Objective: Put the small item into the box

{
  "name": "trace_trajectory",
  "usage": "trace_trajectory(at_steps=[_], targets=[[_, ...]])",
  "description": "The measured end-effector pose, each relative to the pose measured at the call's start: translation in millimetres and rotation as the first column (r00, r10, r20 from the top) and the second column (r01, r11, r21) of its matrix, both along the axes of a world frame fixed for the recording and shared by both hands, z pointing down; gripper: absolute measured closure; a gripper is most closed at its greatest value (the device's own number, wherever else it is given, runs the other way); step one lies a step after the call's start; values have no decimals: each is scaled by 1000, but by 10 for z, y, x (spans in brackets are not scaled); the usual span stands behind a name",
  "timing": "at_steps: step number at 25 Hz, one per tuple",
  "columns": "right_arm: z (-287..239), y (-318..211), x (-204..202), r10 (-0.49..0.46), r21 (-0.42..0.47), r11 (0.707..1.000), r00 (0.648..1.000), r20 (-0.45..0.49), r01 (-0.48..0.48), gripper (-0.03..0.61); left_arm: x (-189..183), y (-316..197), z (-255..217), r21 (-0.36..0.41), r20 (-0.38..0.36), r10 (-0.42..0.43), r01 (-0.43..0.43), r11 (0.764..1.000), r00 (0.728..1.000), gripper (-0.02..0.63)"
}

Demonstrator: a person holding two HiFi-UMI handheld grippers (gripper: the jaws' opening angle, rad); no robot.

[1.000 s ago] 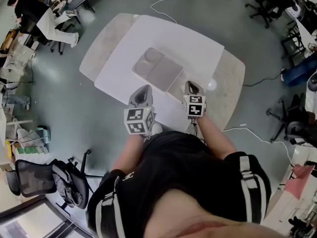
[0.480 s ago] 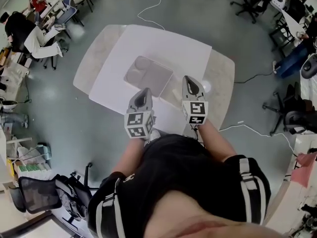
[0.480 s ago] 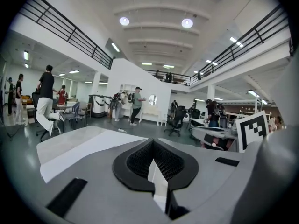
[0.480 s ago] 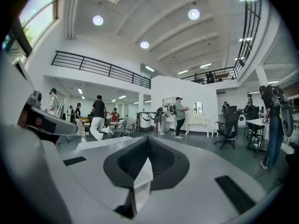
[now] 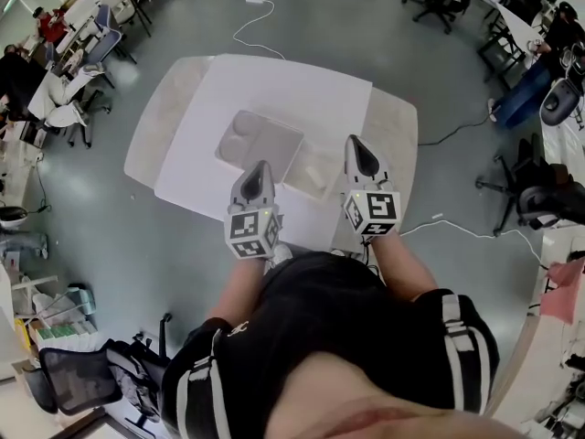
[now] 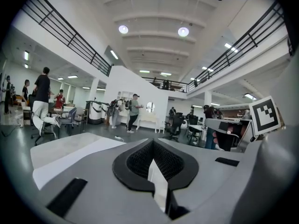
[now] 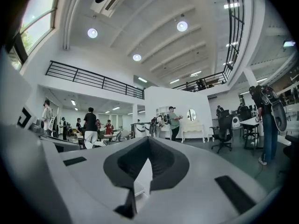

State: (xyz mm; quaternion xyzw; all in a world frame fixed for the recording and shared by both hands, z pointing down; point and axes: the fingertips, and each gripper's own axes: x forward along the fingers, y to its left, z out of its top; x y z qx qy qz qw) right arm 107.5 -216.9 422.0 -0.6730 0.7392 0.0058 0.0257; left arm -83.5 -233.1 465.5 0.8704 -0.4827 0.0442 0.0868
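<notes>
A clear shallow box lies on the white sheet that covers the table, with a clear lid part at its right. My left gripper is held up at the table's near edge, just short of the box. My right gripper is raised over the near right part of the table. Both gripper views look level across the hall, and the left gripper and right gripper are shut with nothing between the pads. I cannot pick out the small item.
A cable runs over the floor beyond the table and another cable lies at the right. People sit at desks at the far left. Office chairs stand at the right, and a chair with a bag at the lower left.
The head view has swung, so the table now lies farther up and left. Both grippers stay close in front of the body. A small pale object seen beside the right gripper no longer shows.
</notes>
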Motion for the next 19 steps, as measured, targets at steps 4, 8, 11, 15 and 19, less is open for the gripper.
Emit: trace_trajectory(at_steps=[4, 8, 11, 15, 19], targets=[[70, 31, 59, 12, -18, 1000, 1000, -4, -12, 566, 50, -1, 19, -11, 6, 10, -10, 1000, 1000, 609], [106, 47, 20, 10, -27, 1000, 1000, -12, -10, 566, 33, 12, 41, -24, 17, 12, -11, 1000, 1000, 609], [99, 42, -26, 2, -26, 1000, 1000, -15, -3, 566, -3, 23, 28, -17, 23, 12, -11, 1000, 1000, 609], [92, 8, -76, -10, -27, 1000, 1000, -17, 9, 566, -106, -8, 19, -21, 33, -7, 8, 1000, 999, 609], [99, -8, -179, -20, -33, 999, 999, -26, 19, 566, -239, -35, 15, -23, 42, -19, 20, 1000, 999, 609]])
